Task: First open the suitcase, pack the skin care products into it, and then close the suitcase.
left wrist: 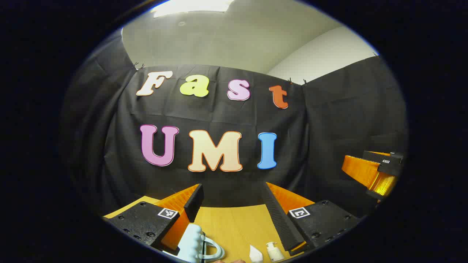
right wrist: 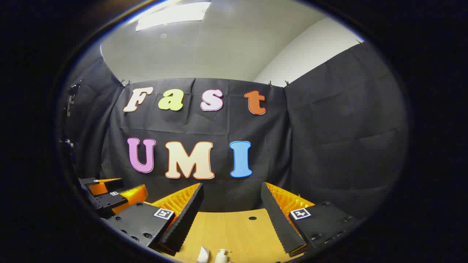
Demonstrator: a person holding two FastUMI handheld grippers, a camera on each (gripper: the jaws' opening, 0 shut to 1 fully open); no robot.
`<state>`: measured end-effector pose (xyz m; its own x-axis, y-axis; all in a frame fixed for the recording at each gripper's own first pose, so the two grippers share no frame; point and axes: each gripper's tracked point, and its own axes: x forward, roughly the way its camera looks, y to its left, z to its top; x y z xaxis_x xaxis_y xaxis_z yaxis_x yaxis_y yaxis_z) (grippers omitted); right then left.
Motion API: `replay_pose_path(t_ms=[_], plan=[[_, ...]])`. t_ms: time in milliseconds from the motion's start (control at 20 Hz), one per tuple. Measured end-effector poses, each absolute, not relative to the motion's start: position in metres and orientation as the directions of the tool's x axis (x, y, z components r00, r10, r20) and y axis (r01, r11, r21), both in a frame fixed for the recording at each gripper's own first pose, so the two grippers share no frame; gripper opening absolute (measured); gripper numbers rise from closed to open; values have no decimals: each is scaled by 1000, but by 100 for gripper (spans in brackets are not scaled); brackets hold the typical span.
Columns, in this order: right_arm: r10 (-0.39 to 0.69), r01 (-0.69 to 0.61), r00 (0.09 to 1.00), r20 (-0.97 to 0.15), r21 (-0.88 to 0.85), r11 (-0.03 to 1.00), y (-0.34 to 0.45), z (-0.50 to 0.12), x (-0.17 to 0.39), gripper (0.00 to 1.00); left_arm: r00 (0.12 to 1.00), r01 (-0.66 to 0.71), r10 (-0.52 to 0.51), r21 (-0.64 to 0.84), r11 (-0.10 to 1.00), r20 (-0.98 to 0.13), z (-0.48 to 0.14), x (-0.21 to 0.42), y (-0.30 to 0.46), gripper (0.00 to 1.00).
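Observation:
A pale blue ribbed suitcase (left wrist: 192,243) with a curved handle (left wrist: 215,250) sits on the wooden table (left wrist: 234,226), just under my left gripper's left finger; the view's lower edge cuts it off. To its right stand a white tube (left wrist: 256,254) and a small white pump bottle (left wrist: 273,251). The left gripper (left wrist: 233,190) is open above the table and holds nothing. The right gripper (right wrist: 231,190) is open too, raised over the table (right wrist: 234,230), with the tube (right wrist: 203,255) and pump bottle (right wrist: 221,255) low between its fingers.
The black cloth wall closes the back and both sides just past the table's far edge. The right gripper (left wrist: 376,171) hangs in the air at the right of the left gripper view. The left gripper (right wrist: 109,197) shows at the left of the right gripper view. A small dark hole (right wrist: 252,218) marks the tabletop.

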<state>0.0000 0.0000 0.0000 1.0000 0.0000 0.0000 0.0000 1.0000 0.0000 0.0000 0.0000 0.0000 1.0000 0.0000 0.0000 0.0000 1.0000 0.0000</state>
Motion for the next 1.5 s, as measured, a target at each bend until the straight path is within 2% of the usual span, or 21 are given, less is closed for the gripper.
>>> replay_pose_path(t_ms=[200,550,1000,1200,1250,1300,1500], plan=[[-8,9,999,34,-14,1000,-19,8,17,100,1000,-25,25,-4,1000,-4,-2,10,-9,94],[2,-2,1000,29,-5,1000,-30,-8,33,99,998,-57,57,11,998,-27,-12,19,-13,94],[93,-93,996,-14,-1,996,-36,-43,43,99,994,-91,94,49,995,-61,-33,16,-21,94],[224,-219,970,-94,66,974,-26,-86,46,99,956,-169,188,103,980,-226,-91,-12,-4,95],[238,-231,964,-117,70,970,-26,-98,49,99,939,-182,205,105,978,-275,-110,-20,2,99],[245,-238,958,-150,65,969,-27,-112,52,99,922,-182,205,100,978,-329,-132,-27,2,96],[235,-233,942,-240,37,972,-28,-144,52,100,831,-170,200,106,980,-519,-212,-34,14,96]])
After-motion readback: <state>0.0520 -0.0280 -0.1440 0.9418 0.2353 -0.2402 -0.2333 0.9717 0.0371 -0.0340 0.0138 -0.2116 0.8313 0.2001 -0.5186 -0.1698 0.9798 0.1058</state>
